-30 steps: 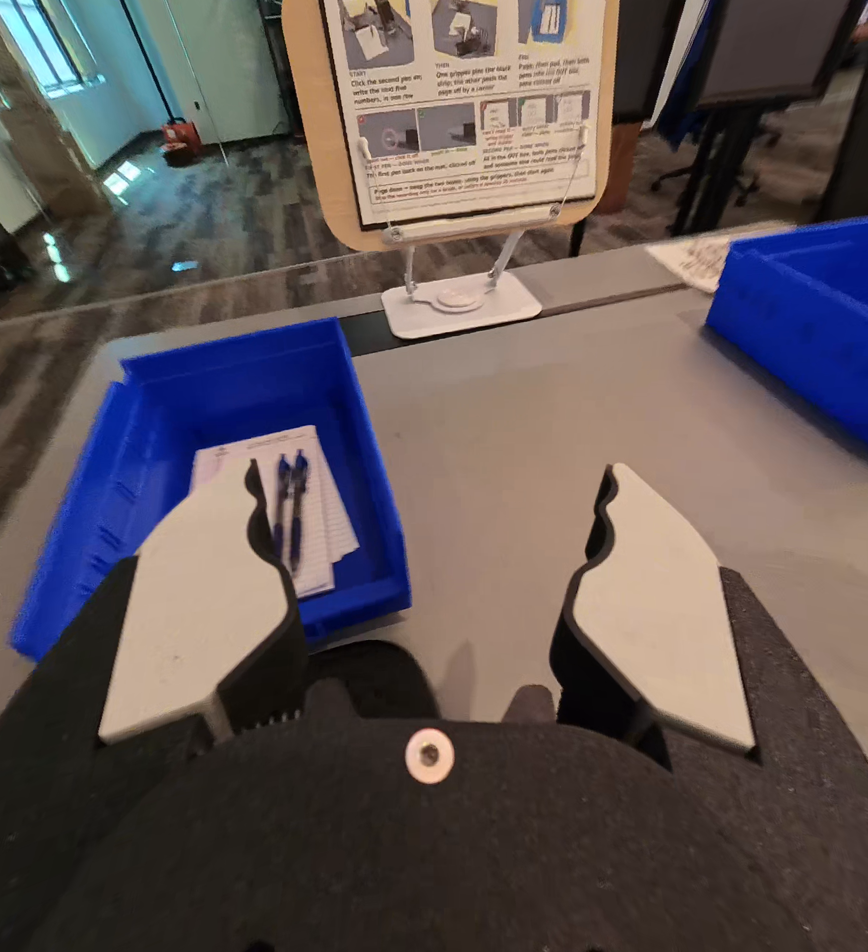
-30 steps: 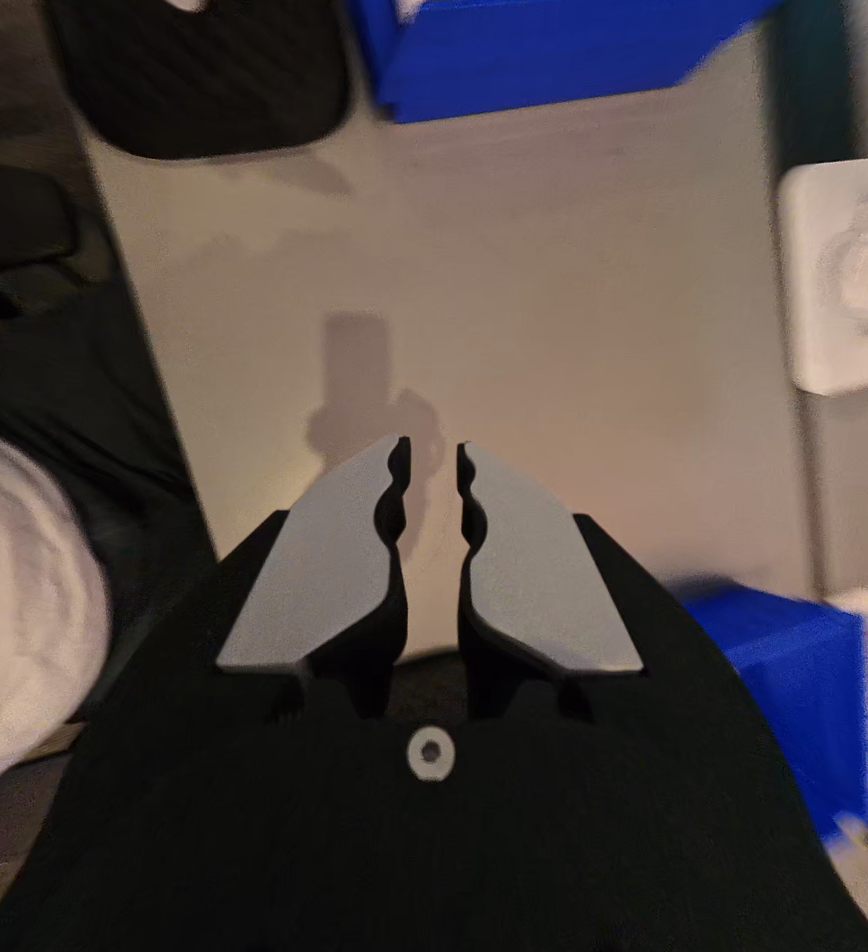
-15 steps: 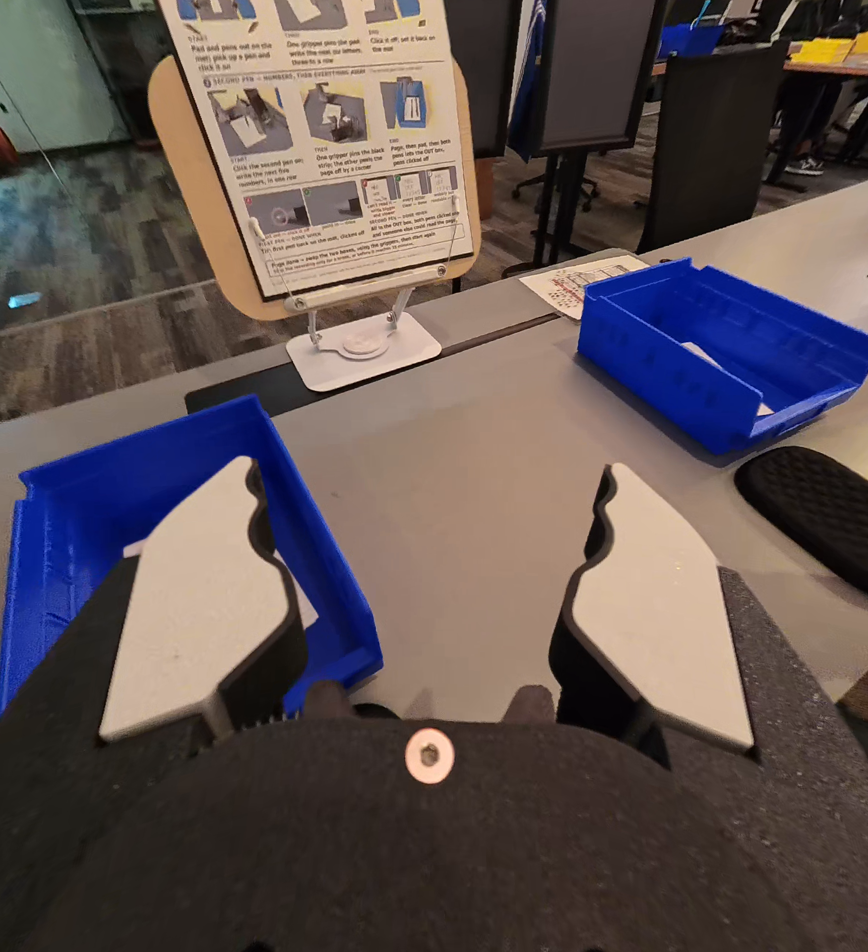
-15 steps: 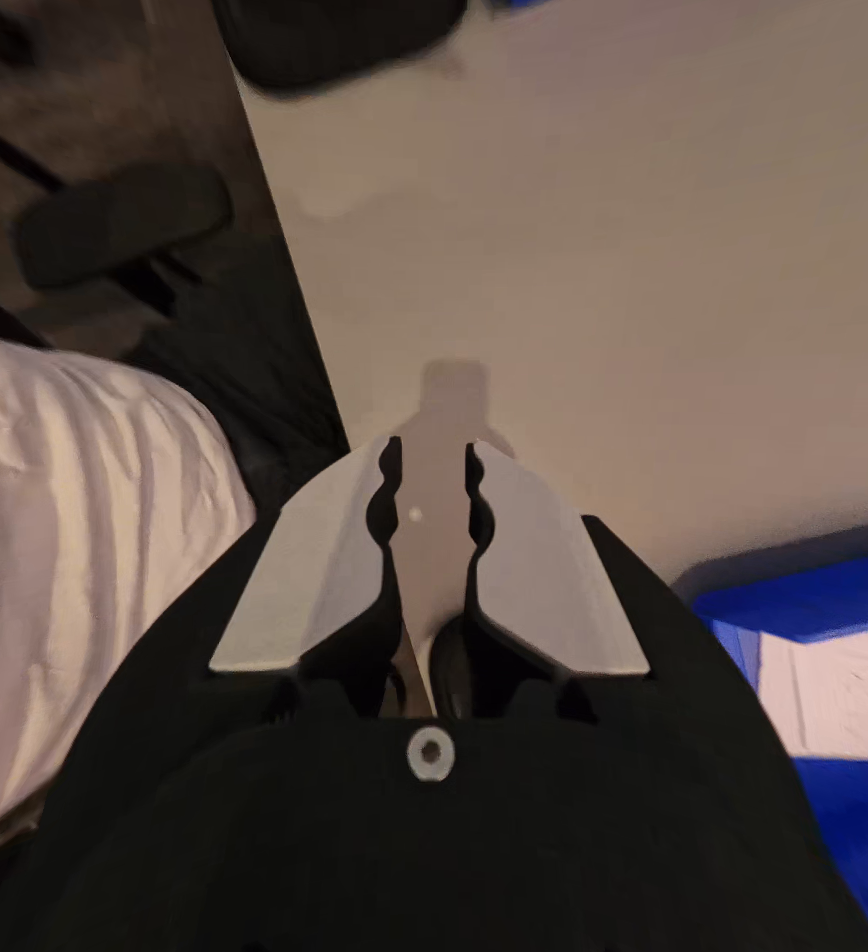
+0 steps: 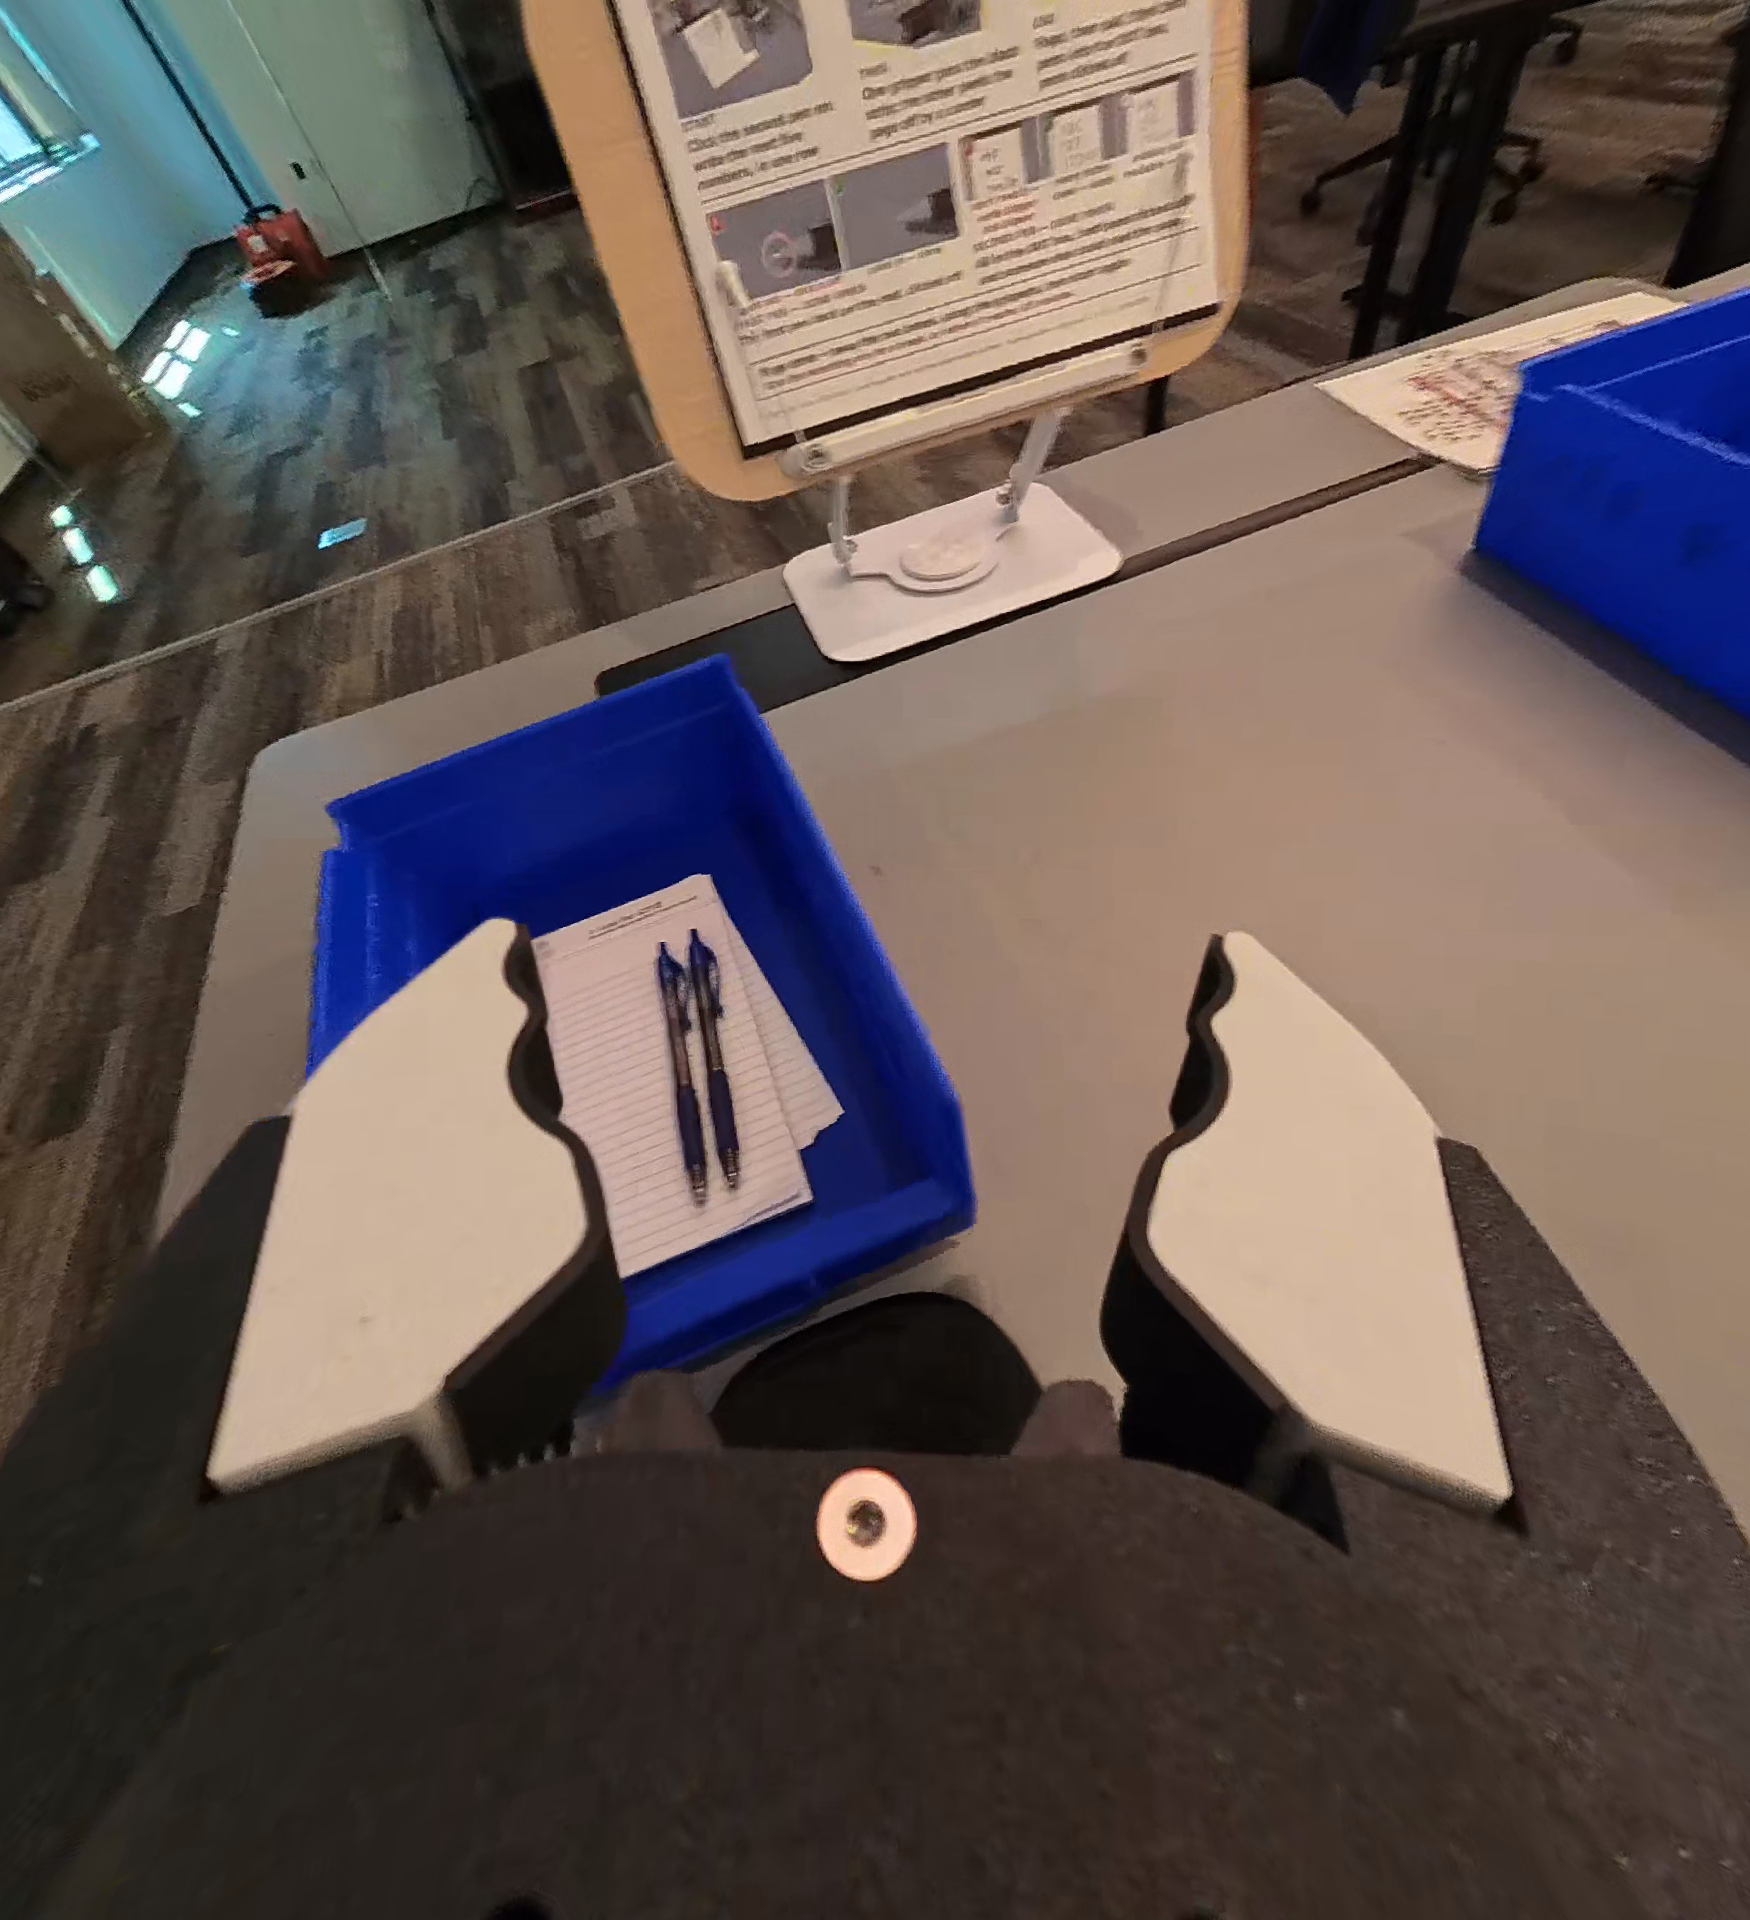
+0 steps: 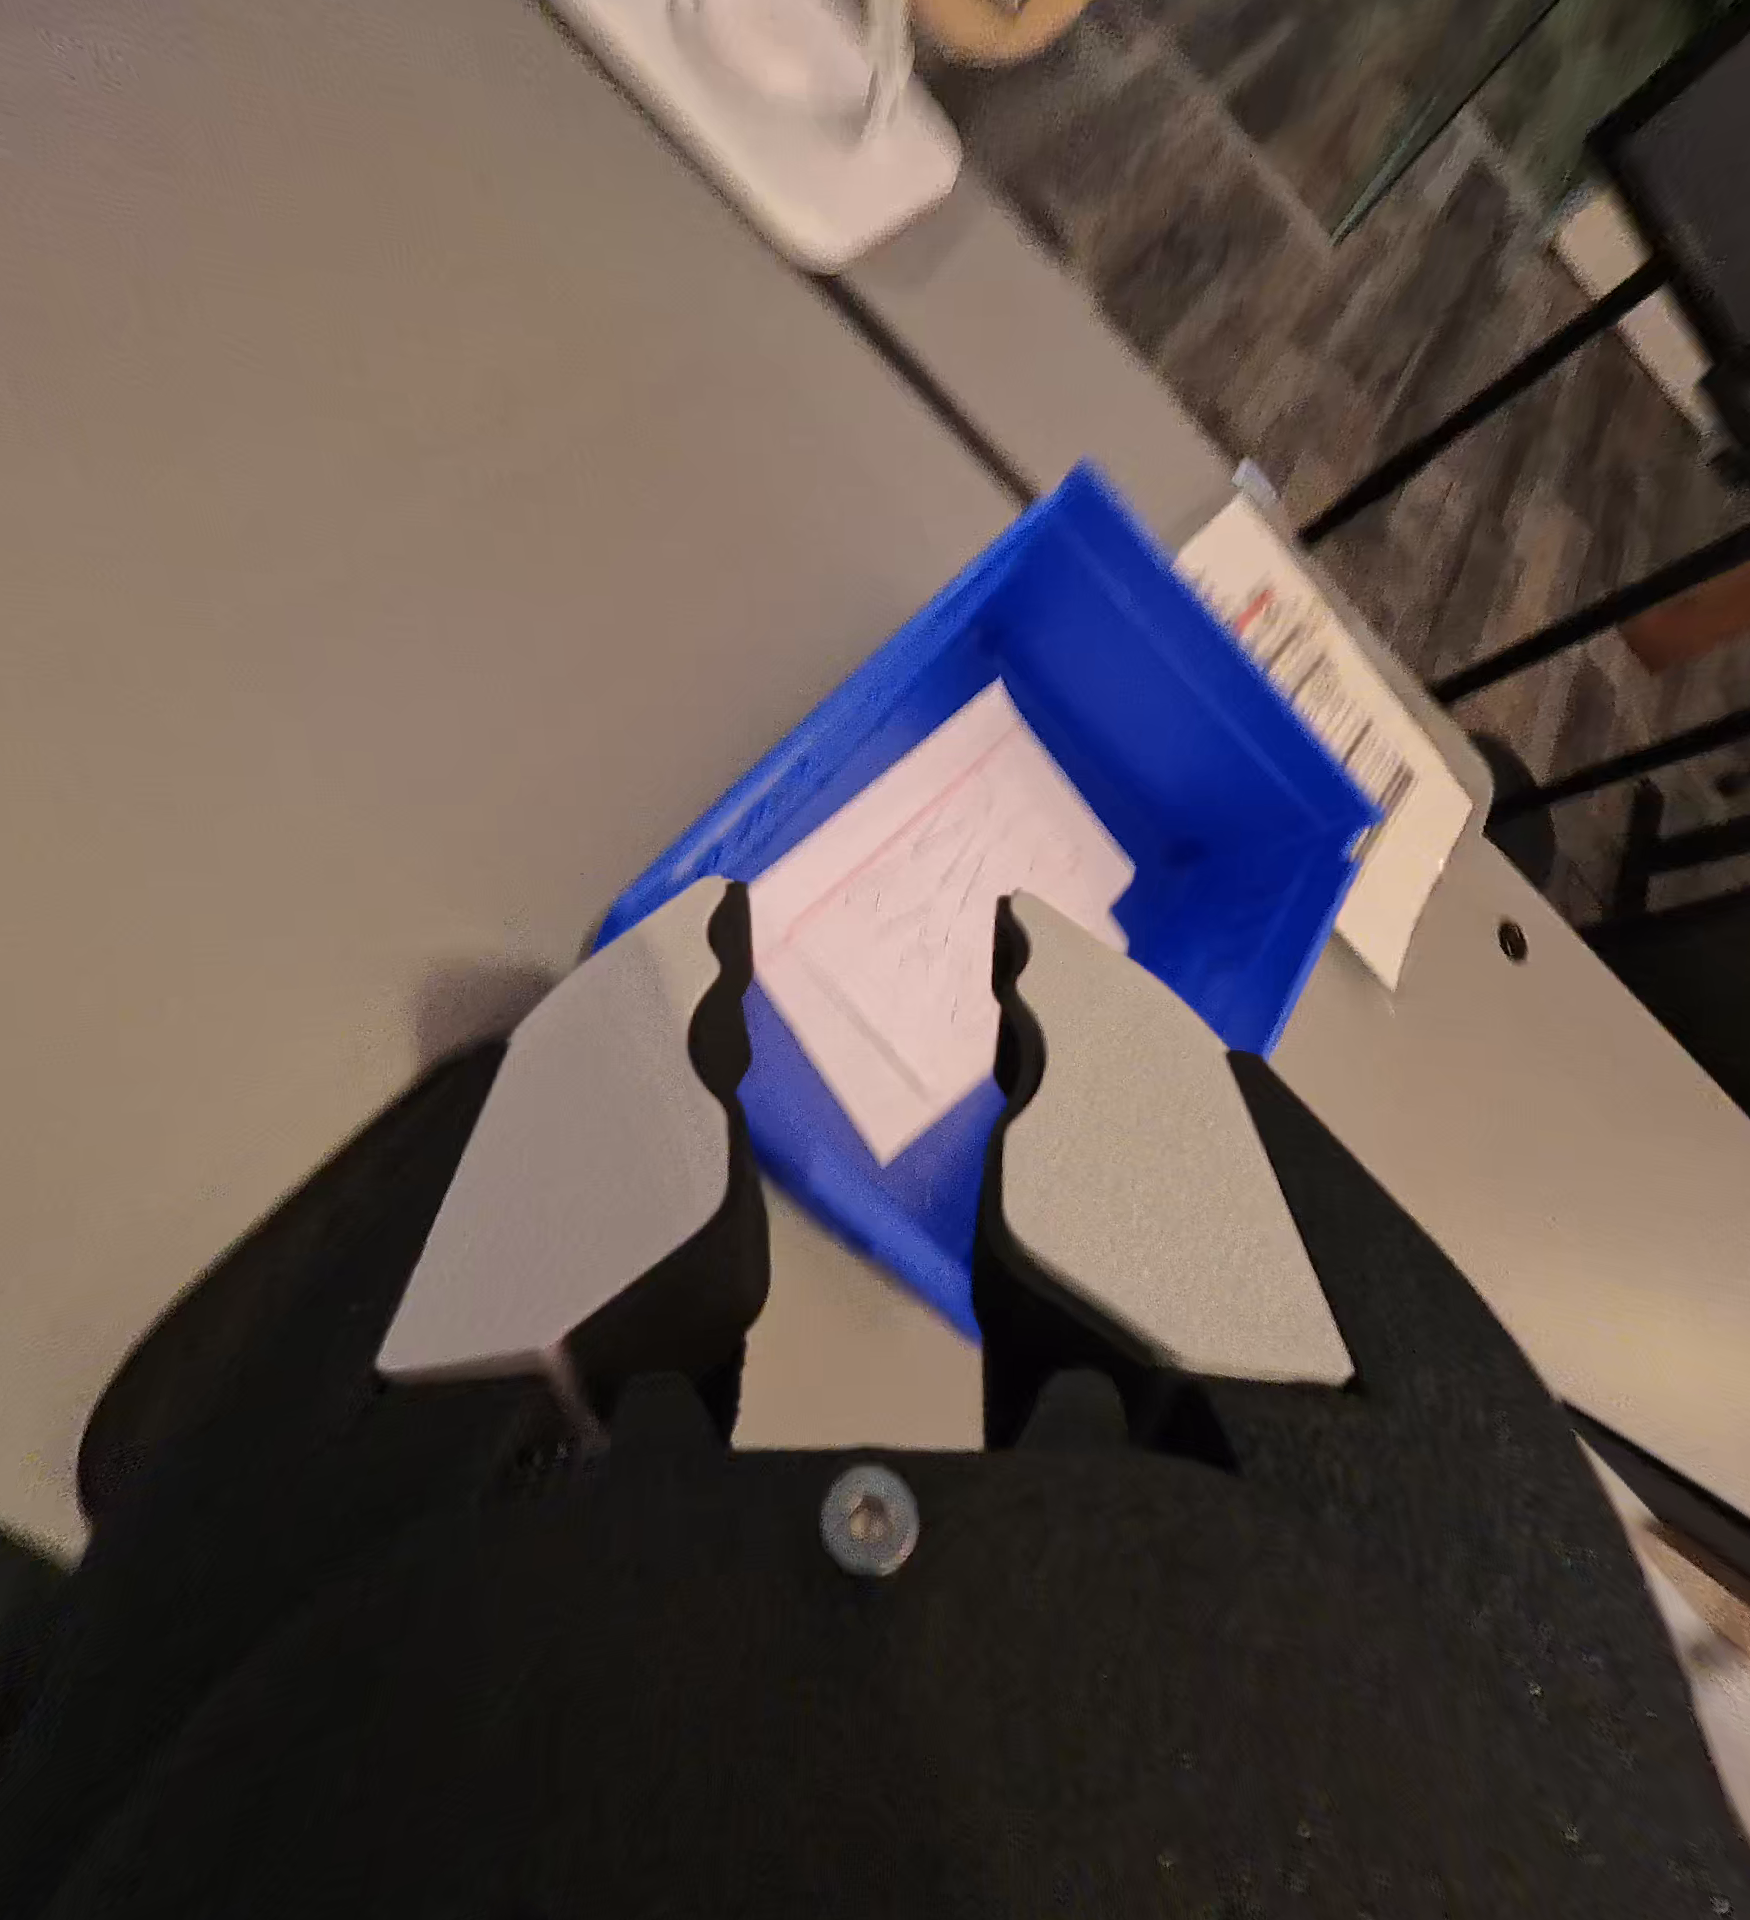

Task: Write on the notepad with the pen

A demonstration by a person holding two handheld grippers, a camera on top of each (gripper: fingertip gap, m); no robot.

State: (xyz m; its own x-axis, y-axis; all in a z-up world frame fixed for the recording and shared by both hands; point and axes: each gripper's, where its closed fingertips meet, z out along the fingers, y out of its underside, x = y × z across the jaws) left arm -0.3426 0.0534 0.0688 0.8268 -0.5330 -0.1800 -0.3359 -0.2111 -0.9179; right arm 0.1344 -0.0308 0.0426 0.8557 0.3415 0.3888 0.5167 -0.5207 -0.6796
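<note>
A lined white notepad [image 5: 642, 1049] lies in a blue bin [image 5: 580, 821] at the table's left. Two blue pens [image 5: 696, 1060] lie side by side on the notepad. My left gripper [image 5: 866, 966] is wide open and empty, above the bin's near right corner. My right gripper [image 6: 866, 914] is partly open and empty, above a second blue bin [image 6: 1141, 665] that holds a white sheet [image 6: 933, 914] with faint marks.
An instruction board on a white stand [image 5: 954, 571] rises at the table's far edge. The second blue bin [image 5: 1681, 520] shows at the right. A printed sheet [image 6: 1338, 727] lies beyond it. A black pad [image 5: 871, 1371] lies in front of the left bin.
The left gripper has swung back left, so the notepad and pens show again. The right gripper has swung from the table's near edge to over the second bin and opened wider.
</note>
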